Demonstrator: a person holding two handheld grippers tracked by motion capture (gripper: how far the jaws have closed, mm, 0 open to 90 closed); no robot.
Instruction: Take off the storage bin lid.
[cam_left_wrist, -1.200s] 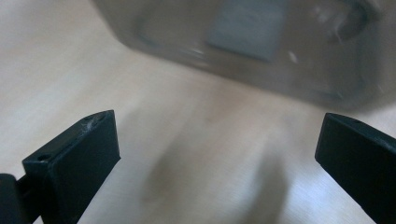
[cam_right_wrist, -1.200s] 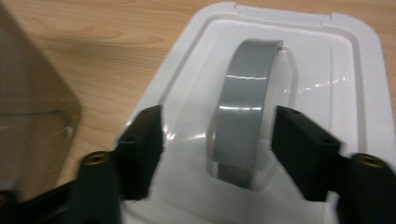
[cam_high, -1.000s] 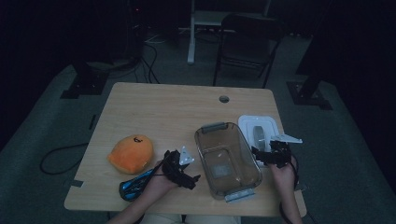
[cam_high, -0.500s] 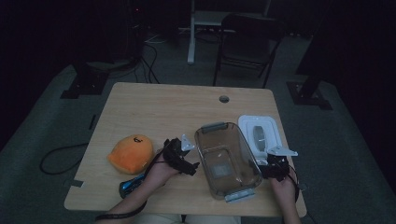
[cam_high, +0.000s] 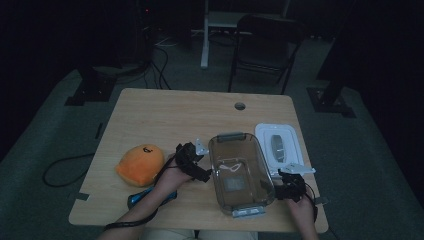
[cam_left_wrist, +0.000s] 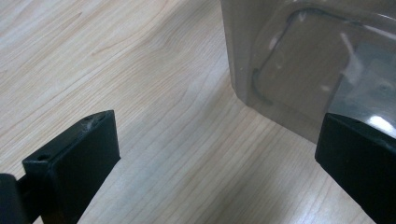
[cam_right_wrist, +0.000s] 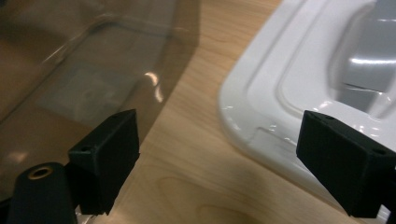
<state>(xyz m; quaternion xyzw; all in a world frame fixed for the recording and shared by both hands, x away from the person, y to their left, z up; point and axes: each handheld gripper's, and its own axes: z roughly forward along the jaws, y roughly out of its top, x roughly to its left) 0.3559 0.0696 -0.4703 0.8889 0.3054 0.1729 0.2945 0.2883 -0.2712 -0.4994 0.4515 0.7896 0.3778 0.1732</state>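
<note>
While both claws stand wide with nothing in them, we flank the clear plastic container (cam_high: 241, 172), which sits near the table's (cam_high: 165, 110) front edge, toward its right corner. Our left gripper (cam_high: 196, 165) waits at its left wall, our right gripper (cam_high: 286, 189) at its right, beside the white lid (cam_high: 278, 146). We judge the tub light, stiff, smooth and rather slippery, with rounded corners; its long walls or rim look like the best places to hold it.

My high view looks down on the table (cam_high: 165, 115); my gripper views sit close, sharing the tub (cam_high: 240, 172) (cam_left_wrist: 299, 60) (cam_right_wrist: 88, 65).
</note>
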